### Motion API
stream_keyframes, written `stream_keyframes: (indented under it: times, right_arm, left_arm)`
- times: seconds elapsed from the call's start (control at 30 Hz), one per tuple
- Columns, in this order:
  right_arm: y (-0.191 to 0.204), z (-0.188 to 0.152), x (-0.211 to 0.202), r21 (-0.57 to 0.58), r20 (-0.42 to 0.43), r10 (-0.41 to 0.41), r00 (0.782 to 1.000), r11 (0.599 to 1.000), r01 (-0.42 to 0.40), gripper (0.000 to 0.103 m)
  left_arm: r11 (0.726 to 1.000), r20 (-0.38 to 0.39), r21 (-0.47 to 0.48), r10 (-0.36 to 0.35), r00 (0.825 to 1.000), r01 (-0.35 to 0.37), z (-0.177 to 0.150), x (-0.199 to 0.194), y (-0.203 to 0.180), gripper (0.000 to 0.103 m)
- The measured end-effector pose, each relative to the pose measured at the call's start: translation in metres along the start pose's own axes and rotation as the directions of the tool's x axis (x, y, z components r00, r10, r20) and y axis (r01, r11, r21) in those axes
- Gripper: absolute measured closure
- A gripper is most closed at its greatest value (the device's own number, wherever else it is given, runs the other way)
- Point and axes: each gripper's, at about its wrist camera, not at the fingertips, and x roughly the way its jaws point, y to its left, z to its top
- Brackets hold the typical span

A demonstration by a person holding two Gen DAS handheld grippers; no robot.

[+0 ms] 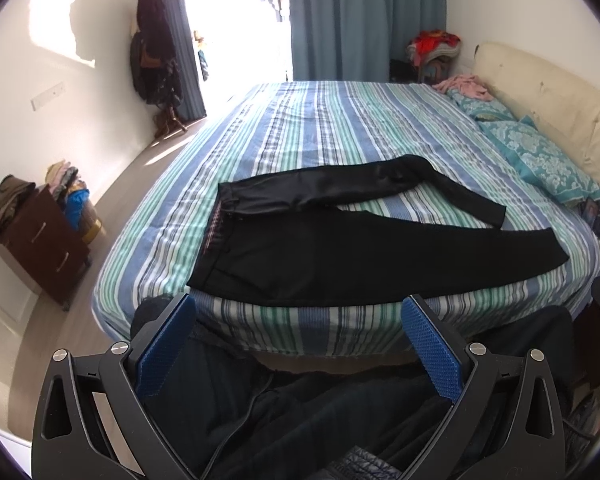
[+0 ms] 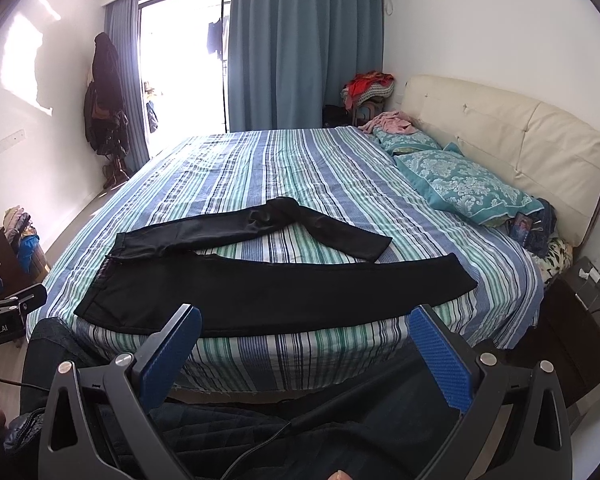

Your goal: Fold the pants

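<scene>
Black pants [image 1: 340, 256] lie spread on the striped bedspread [image 1: 320, 128], both grippers held back off the bed edge, jaws wide apart and empty.

The near leg is matte and straight; the far leg looks shinier and bends at the knee. Waistband detail is too dark to read. The left gripper [image 1: 296, 344] and right gripper [image 2: 306, 354] show blue, finely textured pads [image 2: 440, 360]; dark clothing below is cut off.

black pants [image 2: 276, 292] flat on striped bed [image 2: 300, 168]
</scene>
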Motion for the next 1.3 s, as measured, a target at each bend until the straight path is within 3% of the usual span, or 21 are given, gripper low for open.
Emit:
stream_keyframes:
  times: [1.3]
  right_arm:
    - [0.01, -0.004, 0.015, -0.051, -0.058, 0.013, 0.998, 0.999, -0.015, 0.0]
  left_arm:
    - [0.999, 0.007, 0.029, 0.031, 0.999, -0.031, -0.002, 0.001, -0.005, 0.001]
